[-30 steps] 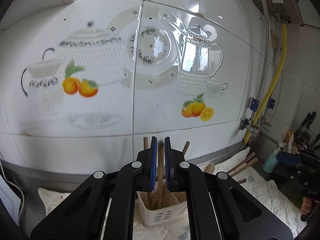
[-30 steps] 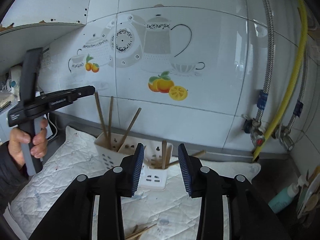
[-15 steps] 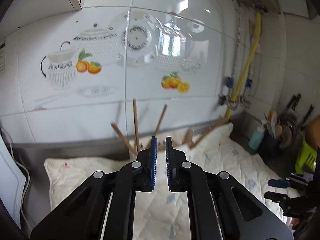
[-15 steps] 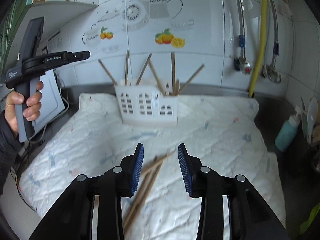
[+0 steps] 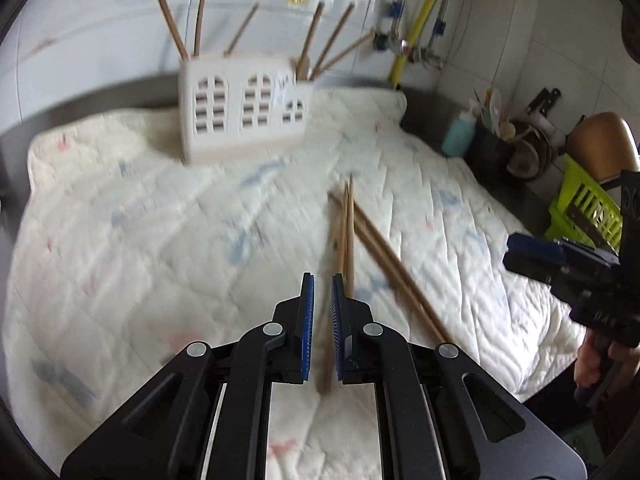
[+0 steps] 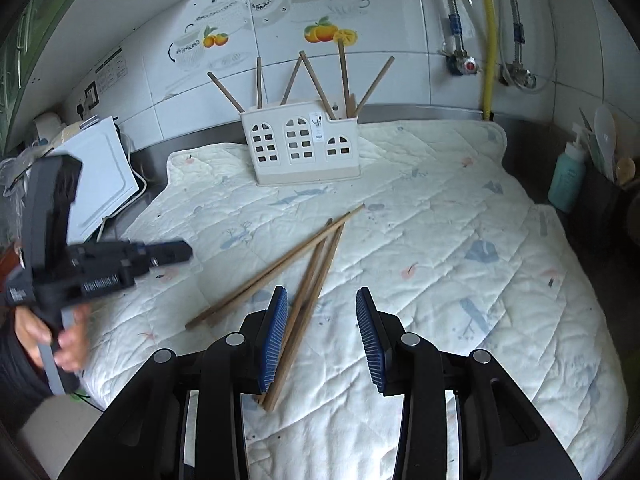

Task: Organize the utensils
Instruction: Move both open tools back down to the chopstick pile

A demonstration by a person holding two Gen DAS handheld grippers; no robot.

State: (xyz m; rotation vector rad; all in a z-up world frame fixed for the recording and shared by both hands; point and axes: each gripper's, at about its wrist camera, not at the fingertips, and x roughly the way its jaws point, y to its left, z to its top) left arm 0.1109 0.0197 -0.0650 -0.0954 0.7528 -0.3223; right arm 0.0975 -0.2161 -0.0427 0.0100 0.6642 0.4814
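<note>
Several wooden chopsticks [image 6: 308, 276] lie loose on the white quilted mat [image 6: 440, 240]; they also show in the left wrist view [image 5: 352, 240]. A white slotted utensil holder [image 6: 304, 148] stands at the mat's back with several chopsticks upright in it, also in the left wrist view [image 5: 240, 112]. My left gripper [image 5: 322, 284] is nearly shut and empty, just above the near ends of the loose chopsticks. My right gripper [image 6: 322, 300] is open and empty, above the mat with the chopsticks by its left finger.
Tiled wall with pipes and a yellow hose [image 6: 488, 40] behind. A teal bottle [image 6: 566, 176] and utensil pot stand right of the mat. A white board [image 6: 100, 176] leans at the left. A green crate [image 5: 588, 208] sits at the far right.
Both grippers have pulled back from the holder and tilted down toward the mat. The left gripper has let go of the chopstick it held over the holder. The loose chopsticks now lie close below.
</note>
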